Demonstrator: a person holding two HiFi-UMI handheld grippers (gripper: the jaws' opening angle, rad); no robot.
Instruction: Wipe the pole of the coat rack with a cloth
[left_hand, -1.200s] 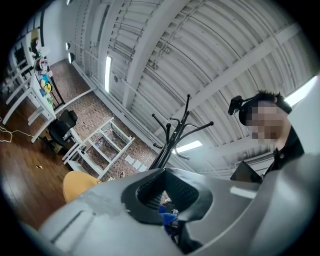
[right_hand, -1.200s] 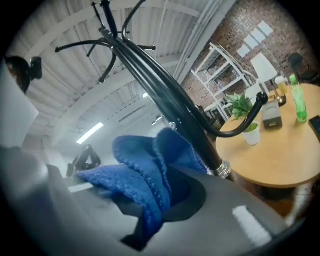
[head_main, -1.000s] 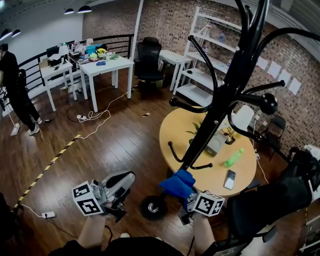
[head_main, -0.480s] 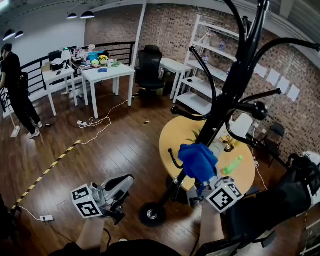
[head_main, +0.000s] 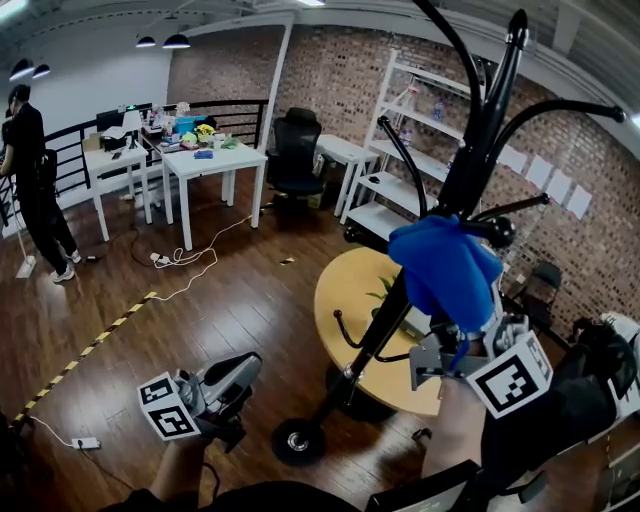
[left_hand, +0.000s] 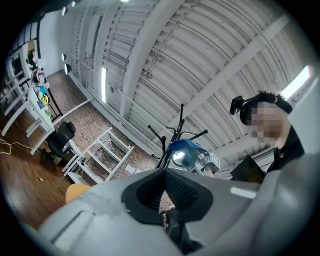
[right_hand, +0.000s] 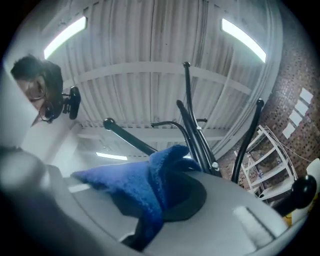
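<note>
In a brick-walled room, the right gripper (head_main: 455, 338), clamped on the blue cloth (head_main: 445, 265), holds it high against the coat rack pole (head_main: 375, 330). The left gripper (head_main: 238, 375) hangs low, jaws together, empty. Best to wrap the cloth snugly and stroke lengthwise.

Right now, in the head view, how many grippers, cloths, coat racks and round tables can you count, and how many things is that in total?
grippers: 2, the left gripper and the right gripper
cloth: 1, blue
coat rack: 1, black
round table: 1
total: 5
</note>
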